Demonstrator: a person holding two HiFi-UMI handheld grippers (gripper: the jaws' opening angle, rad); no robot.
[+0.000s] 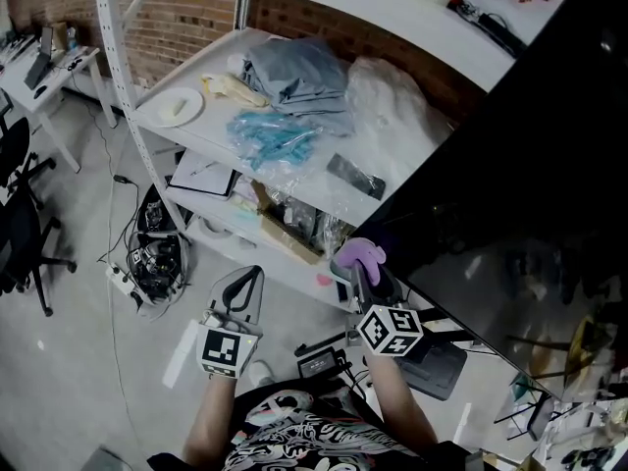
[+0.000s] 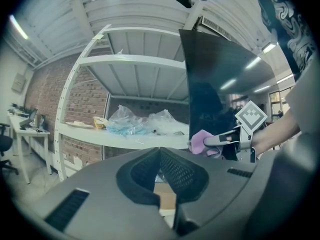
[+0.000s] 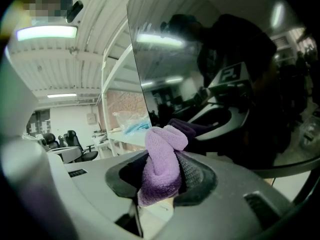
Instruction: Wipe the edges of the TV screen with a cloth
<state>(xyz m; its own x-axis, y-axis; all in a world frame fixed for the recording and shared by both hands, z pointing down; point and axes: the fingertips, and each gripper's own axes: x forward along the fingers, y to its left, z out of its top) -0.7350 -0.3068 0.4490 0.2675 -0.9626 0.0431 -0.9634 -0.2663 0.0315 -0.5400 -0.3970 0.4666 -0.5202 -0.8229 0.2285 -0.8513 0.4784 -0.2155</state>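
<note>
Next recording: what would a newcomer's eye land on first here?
The big glossy black TV screen fills the right of the head view, reflecting the room. Next comes the fluffy purple cloth clamped in the right gripper, held right by the screen's edge. Behind, a white metal shelf carries crumpled plastic bags; the left gripper hangs shut and empty.

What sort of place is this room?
Probably a workshop or lab-style office: white metal shelving against a brick wall, an office chair, and a power strip on the floor.
</note>
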